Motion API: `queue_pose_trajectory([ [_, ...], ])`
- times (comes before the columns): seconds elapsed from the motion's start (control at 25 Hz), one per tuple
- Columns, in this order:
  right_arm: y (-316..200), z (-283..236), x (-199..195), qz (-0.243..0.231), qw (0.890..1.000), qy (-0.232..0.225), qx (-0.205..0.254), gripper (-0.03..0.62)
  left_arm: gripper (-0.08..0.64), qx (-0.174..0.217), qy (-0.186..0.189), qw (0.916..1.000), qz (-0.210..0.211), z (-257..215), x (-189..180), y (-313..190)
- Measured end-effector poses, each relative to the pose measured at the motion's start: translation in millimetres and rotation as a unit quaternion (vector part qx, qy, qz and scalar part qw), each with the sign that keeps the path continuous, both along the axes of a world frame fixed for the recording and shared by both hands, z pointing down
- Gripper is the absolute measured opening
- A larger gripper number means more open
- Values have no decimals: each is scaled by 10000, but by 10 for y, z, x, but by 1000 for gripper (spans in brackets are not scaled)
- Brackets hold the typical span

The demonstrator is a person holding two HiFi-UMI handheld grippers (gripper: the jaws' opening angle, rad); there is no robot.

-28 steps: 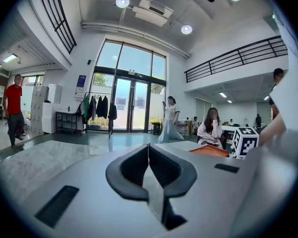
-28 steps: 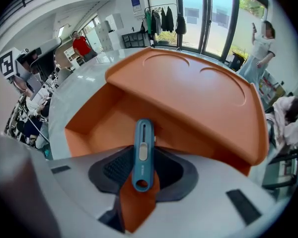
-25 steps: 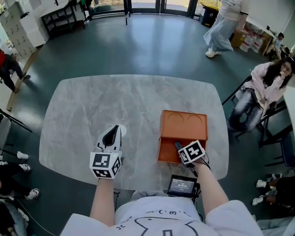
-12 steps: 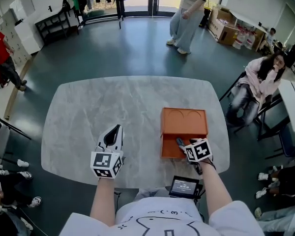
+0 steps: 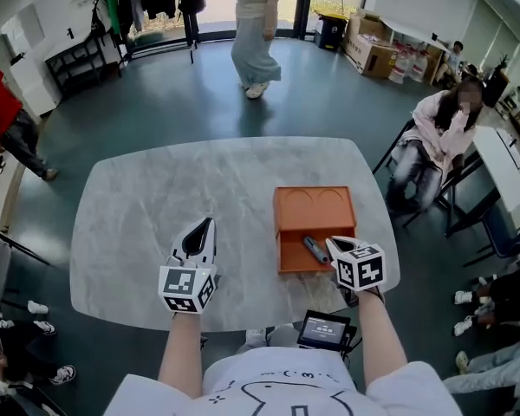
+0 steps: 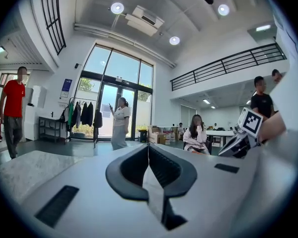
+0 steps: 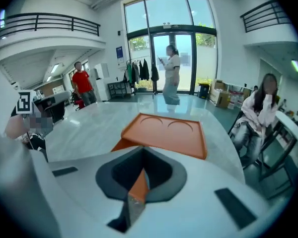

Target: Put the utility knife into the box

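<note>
An orange box [image 5: 315,208] lies open on the marble table [image 5: 156,206], its lid folded back. A dark utility knife [image 5: 314,249] rests in the box's front tray. My right gripper [image 5: 332,244] hovers just right of the knife, above the tray's front right corner, not touching it. Its jaws have just been closing and now meet with nothing between them [image 7: 141,170]; the orange box [image 7: 164,133] lies ahead of them. My left gripper [image 5: 205,225] is held over the table left of the box, shut and empty [image 6: 148,155].
A small device with a screen [image 5: 322,328] sits at the table's front edge near my body. One person sits on a chair [image 5: 442,120] right of the table and another walks at the far side [image 5: 256,16]. Bare tabletop spreads left of and behind the box.
My right gripper has lifted up and drawn back out of the box, leaving the knife in the tray, and its jaws have shut. The left gripper barely moved. The walking person crossed leftward.
</note>
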State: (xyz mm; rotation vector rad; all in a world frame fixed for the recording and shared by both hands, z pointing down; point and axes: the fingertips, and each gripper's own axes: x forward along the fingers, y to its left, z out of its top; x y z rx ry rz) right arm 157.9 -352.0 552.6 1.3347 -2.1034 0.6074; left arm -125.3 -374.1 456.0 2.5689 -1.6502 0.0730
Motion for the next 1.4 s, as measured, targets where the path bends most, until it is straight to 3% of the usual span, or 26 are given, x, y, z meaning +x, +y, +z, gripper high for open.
queue_pose_trajectory([
  [0.2, 63, -377, 97, 193, 9955, -300, 883, 8, 15, 115, 19, 9999, 15, -55, 92, 67],
  [0.52, 252, -1030, 190, 319, 9750, -812, 2044, 6, 15, 346, 28, 9994, -3, -269, 231, 237],
  [1.12, 1047, -1757, 181, 131, 9434, -1028, 3151, 6, 15, 872, -53, 9962, 55, -794, 494, 1005],
  [1.4, 1385, -1861, 188, 18, 9373, -1049, 3324, 6, 15, 1097, -97, 9938, 117, -975, 659, 1377],
])
